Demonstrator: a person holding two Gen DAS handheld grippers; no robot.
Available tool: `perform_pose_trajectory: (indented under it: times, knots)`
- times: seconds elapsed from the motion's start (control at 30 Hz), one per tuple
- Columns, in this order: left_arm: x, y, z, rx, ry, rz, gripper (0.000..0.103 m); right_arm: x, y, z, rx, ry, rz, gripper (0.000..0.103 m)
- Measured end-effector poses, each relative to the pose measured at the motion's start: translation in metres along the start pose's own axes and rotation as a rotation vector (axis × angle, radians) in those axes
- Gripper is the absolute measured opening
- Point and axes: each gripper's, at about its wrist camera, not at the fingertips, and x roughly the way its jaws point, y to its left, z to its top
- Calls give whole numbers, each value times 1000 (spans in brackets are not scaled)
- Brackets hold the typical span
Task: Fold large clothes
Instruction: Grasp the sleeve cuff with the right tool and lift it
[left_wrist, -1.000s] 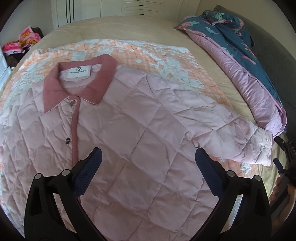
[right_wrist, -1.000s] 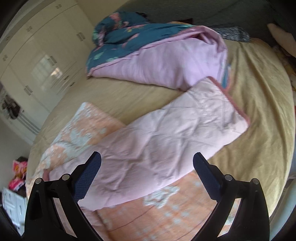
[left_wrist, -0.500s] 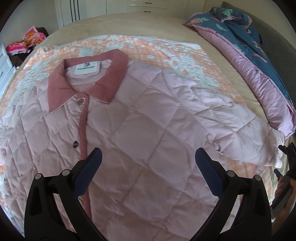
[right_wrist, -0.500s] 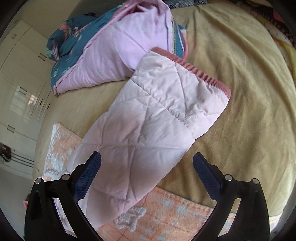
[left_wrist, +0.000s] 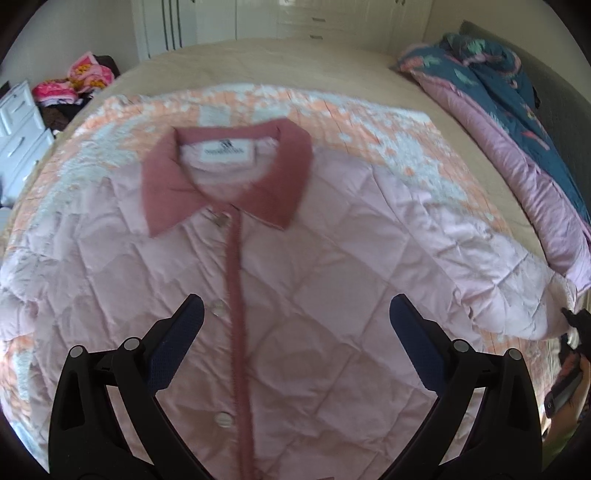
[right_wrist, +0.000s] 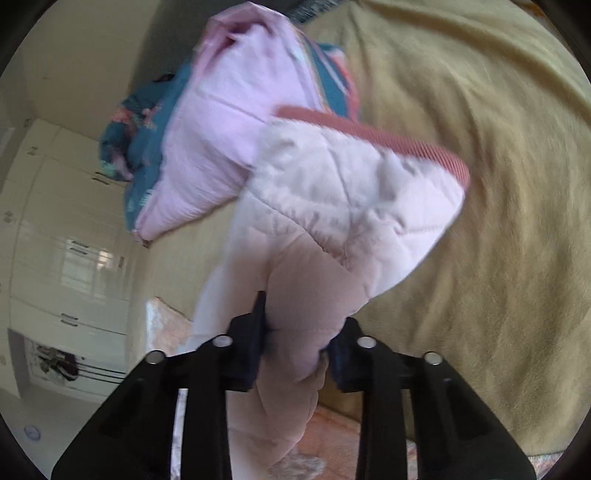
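A pale pink quilted jacket (left_wrist: 314, 280) with a dusty-rose collar (left_wrist: 229, 177) and button placket lies face up on the bed. My left gripper (left_wrist: 295, 332) hovers open above its chest, nothing between its fingers. The jacket's sleeve (right_wrist: 343, 206), with a rose ribbed cuff (right_wrist: 373, 129), stretches to the right. My right gripper (right_wrist: 295, 350) has its jaws closing on the sleeve; the fabric bunches between the pads. In the left wrist view the right gripper (left_wrist: 569, 332) and a hand show at the sleeve's end.
The jacket rests on an orange-and-white patterned blanket (left_wrist: 388, 122) over a tan bedspread (right_wrist: 498, 184). A rolled teal and lilac quilt (left_wrist: 517, 122) lies along the right side. White wardrobes (left_wrist: 240, 18), a drawer unit (left_wrist: 18, 140) and a heap of colourful clothes (left_wrist: 77, 77) stand beyond the bed.
The right gripper dropped toward the sleeve, rolled, and closed on it from wide open. The left gripper's view slid so the collar and placket now sit near centre.
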Motion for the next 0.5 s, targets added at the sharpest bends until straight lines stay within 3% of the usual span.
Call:
perform_pose_trajectory:
  times: [0.3, 0.5]
  knots:
    - [-28, 32, 14, -56, -52, -37, 94, -55, 83, -18, -250, -64, 233, 16]
    - [-48, 52, 19, -75, -65, -66, 94, -85, 152, -39, -421, -97, 323, 15]
